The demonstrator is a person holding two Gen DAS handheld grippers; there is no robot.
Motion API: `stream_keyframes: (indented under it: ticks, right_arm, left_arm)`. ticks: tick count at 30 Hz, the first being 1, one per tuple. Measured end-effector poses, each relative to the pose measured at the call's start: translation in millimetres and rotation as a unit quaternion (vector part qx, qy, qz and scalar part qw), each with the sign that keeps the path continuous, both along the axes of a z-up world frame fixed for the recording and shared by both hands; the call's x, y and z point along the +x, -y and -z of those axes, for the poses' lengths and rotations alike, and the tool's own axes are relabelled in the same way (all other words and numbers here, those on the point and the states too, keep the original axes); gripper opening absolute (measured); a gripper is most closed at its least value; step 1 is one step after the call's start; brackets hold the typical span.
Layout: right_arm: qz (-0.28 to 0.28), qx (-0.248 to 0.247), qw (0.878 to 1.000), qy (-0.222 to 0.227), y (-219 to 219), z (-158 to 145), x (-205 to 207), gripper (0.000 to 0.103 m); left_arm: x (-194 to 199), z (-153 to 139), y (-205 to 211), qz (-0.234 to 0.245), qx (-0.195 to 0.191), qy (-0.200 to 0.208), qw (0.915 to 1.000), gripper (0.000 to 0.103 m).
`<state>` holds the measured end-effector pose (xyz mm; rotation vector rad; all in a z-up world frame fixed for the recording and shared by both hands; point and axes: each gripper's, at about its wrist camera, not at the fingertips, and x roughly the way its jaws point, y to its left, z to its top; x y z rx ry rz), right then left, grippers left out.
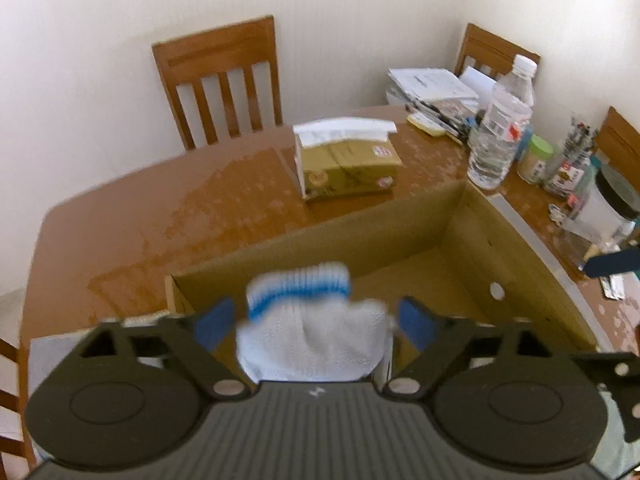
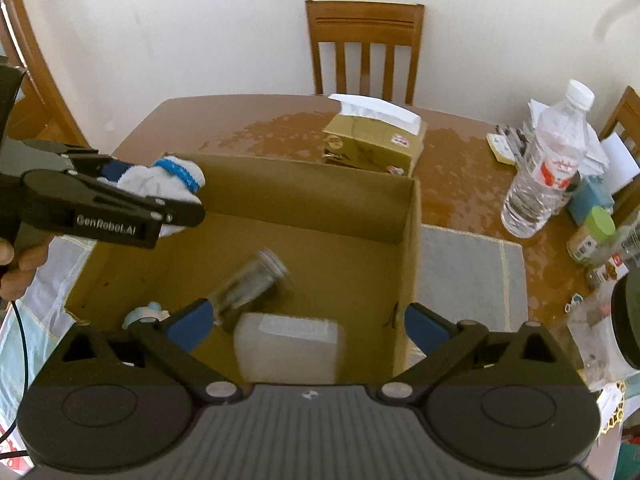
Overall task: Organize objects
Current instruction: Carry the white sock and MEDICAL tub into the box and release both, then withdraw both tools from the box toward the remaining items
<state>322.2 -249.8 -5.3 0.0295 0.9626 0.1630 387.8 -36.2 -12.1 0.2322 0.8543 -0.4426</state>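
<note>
An open cardboard box [image 1: 360,236] stands on the brown table [image 1: 160,208]. Above its near left corner my left gripper [image 1: 316,326] is open, its blue pads spread wide. A blurred white knit glove with a blue stripe [image 1: 308,320] hangs loose between them. The right wrist view shows the same left gripper [image 2: 156,192] and glove [image 2: 176,176] over the box's [image 2: 304,200] left wall. Wide open over the box's near side is my right gripper [image 2: 308,326], with a blurred whitish plastic container [image 2: 288,348] loose between its pads. A glass jar [image 2: 248,284] lies tilted and blurred inside the box.
A tissue box [image 1: 348,164] sits beyond the cardboard box. A water bottle [image 1: 500,124], small jars [image 1: 536,160], a black-lidded jar [image 1: 612,204] and stacked papers [image 1: 432,84] crowd the right side. A grey mat [image 2: 468,276] lies right of the box. Wooden chairs [image 1: 224,80] ring the table.
</note>
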Motion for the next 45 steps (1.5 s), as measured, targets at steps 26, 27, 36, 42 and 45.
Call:
stream_keyframes:
  ticks: [26,27,36,42,45]
  right_arm:
    - [0.014,-0.002,1.0,0.023,-8.6,15.5,-62.5,0.103]
    - [0.014,-0.001,1.0,0.023,-9.1,17.0,-66.7,0.103]
    - [0.029,0.007,0.999,0.014,-12.8,35.0,-102.6,0.103]
    - [0.053,-0.005,0.998,0.02,-20.1,42.8,-129.3,0.103]
    - [0.069,-0.003,0.997,0.018,-26.0,46.7,-142.9,0.103]
  left_arm:
    - [-89.0,-20.3,-29.1,-0.029,-0.003,0.028,0.9992,0.099]
    - [-94.1,-19.7,-30.7,-0.032,-0.003,0.028,0.9991,0.099]
    - [-145.0,-3.6,-42.8,-0.051,0.002,0.032,0.9982,0.099]
    - [-172.9,20.5,-56.1,-0.045,-0.004,0.009,0.9989,0.099]
    - [-185.4,33.8,-64.5,-0.04,-0.008,-0.005,0.9992,0.099]
